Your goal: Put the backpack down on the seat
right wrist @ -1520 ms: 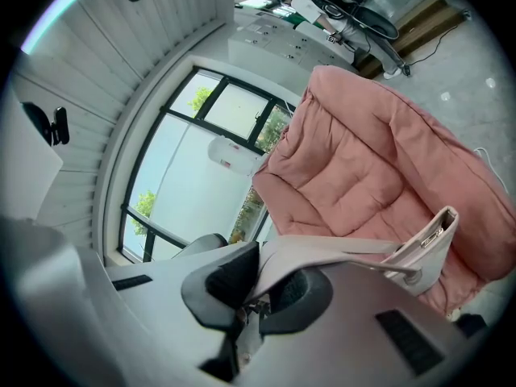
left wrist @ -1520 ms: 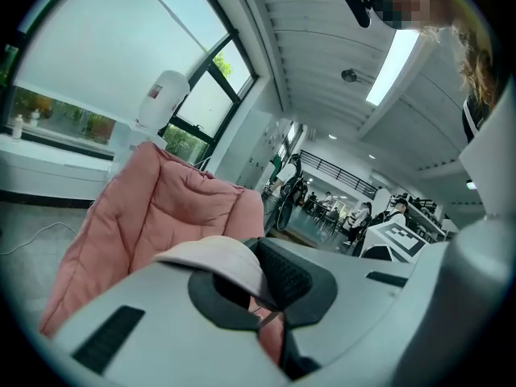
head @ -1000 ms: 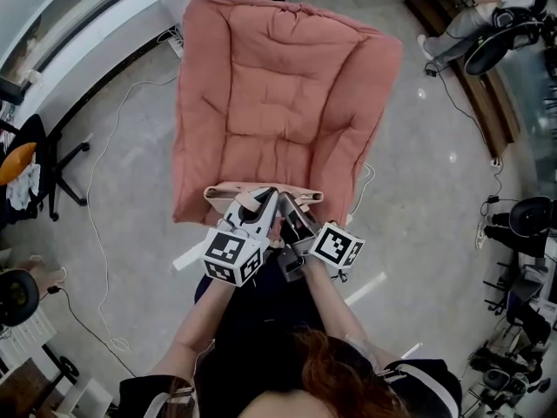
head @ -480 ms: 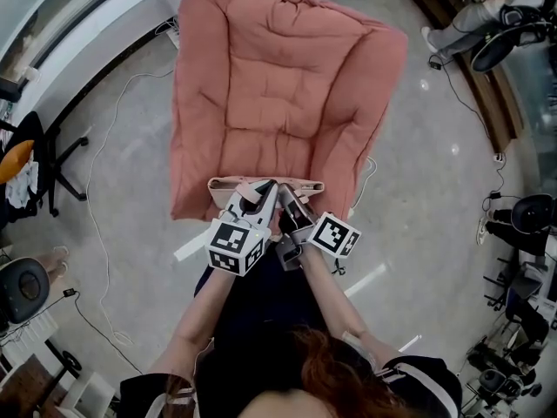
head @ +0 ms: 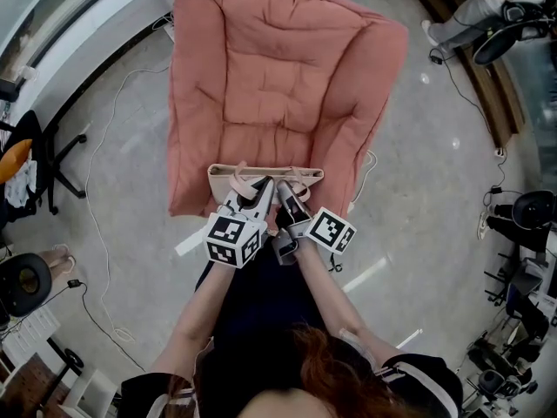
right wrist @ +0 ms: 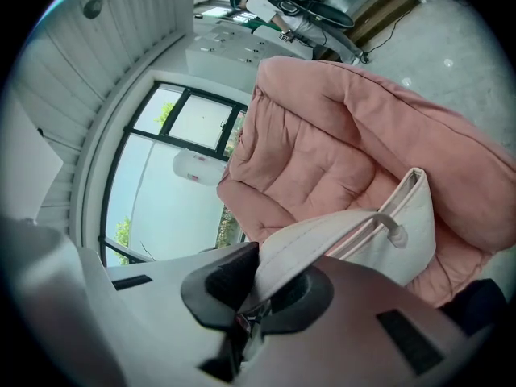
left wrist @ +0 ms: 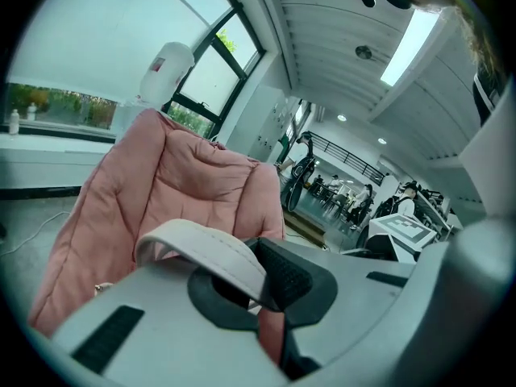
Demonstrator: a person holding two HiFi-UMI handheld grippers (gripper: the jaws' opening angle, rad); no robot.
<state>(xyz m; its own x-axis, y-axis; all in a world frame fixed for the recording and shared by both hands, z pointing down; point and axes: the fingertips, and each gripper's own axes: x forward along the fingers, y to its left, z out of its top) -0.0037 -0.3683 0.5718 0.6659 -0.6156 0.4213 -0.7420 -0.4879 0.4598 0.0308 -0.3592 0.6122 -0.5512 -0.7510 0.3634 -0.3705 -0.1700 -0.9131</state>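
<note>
A cream backpack (head: pixel 265 175) hangs at the front edge of a pink cushioned seat (head: pixel 278 77), its top rim seen from above. My left gripper (head: pixel 258 195) is shut on one cream strap (left wrist: pixel 211 252), which loops over its jaws. Beside it, my right gripper (head: pixel 285 197) is shut on the other cream strap (right wrist: pixel 322 236); the bag's body (right wrist: pixel 399 244) hangs beyond it against the seat cushion (right wrist: pixel 339 147). Both grippers sit close together just above the bag's top. The bag's lower part is hidden under the grippers.
A white cable (head: pixel 100 216) trails over the grey floor left of the seat. A black office chair (head: pixel 39 159) stands at the far left. Wooden steps (head: pixel 474 77) and a seated person (head: pixel 487 7) are at the upper right. More chairs (head: pixel 522 225) crowd the right edge.
Both grippers and the backpack have shifted slightly forward toward the seat, which now sits a bit nearer in the head view. Both grips on the straps are unchanged.
</note>
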